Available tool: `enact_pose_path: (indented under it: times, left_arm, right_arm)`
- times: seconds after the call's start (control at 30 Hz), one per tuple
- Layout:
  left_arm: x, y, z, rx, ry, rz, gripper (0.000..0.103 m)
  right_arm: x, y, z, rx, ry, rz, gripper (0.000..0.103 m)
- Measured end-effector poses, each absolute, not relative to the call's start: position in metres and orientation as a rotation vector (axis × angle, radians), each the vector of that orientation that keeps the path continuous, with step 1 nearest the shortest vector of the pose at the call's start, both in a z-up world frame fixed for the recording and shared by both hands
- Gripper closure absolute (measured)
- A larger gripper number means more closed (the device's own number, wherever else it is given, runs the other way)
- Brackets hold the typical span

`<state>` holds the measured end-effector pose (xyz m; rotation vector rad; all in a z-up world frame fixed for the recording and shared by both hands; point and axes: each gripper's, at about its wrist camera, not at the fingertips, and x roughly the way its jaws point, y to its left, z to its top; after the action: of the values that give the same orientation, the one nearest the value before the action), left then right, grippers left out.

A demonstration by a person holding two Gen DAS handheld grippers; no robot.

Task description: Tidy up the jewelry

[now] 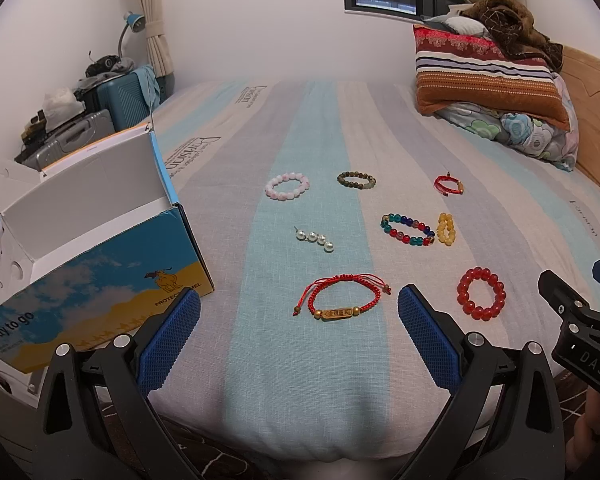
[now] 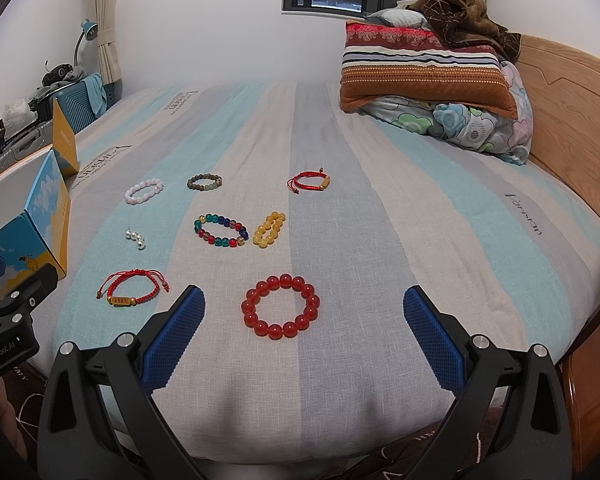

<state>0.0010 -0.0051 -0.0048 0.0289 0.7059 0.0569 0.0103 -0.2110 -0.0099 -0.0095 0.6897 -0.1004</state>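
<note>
Several bracelets lie on the striped bed sheet (image 1: 308, 128). A red cord bracelet with a gold plate (image 1: 340, 296) lies just ahead of my open, empty left gripper (image 1: 298, 300). A red bead bracelet (image 2: 281, 306) lies just ahead of my open, empty right gripper (image 2: 304, 294); it also shows in the left wrist view (image 1: 481, 291). Farther off lie a pearl piece (image 1: 315, 237), a pink bracelet (image 1: 287, 186), a dark green bracelet (image 1: 356, 179), a multicolour bracelet (image 1: 407, 229), a yellow bracelet (image 1: 445, 229) and a small red cord bracelet (image 1: 448, 184). An open blue and yellow box (image 1: 88, 256) stands at the left.
A striped pillow (image 2: 424, 72) on a floral quilt (image 2: 460, 124) lies at the far right by the wooden headboard (image 2: 568, 120). Suitcases (image 1: 112, 100) and a desk lamp (image 1: 134, 24) stand beyond the bed's left edge. The right gripper's body (image 1: 580, 320) shows at the left view's right edge.
</note>
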Motion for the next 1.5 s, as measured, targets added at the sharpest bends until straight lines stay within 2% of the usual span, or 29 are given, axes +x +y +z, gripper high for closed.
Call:
enact_pose_path:
  times: [0.47,0.77,1.03,1.27,1.5]
  left_arm:
    - [0.006,-0.008,0.002,0.02,0.714,0.051,0.006]
    - [0.023,-0.008,0.043,0.012,0.723,0.035,0.006]
    - [0.07,-0.017,0.058,0.025,0.777,0.038,0.006]
    - [0.125,-0.02,0.037,-0.007,0.893,0.027,0.006]
    - [0.168,-0.006,-0.01,-0.04,0.994,0.06,0.006]
  right_arm:
    - [0.011,-0.209,-0.005,-0.021,0.672,-0.112,0.007]
    - [0.022,-0.209,0.034,-0.036,0.646,-0.118,0.007]
    - [0.075,-0.211,0.056,-0.055,0.71,-0.117,0.007]
    - [0.14,-0.212,0.043,-0.045,0.828,-0.105,0.007]
    - [0.197,-0.214,-0.01,-0.033,0.986,-0.093,0.007]
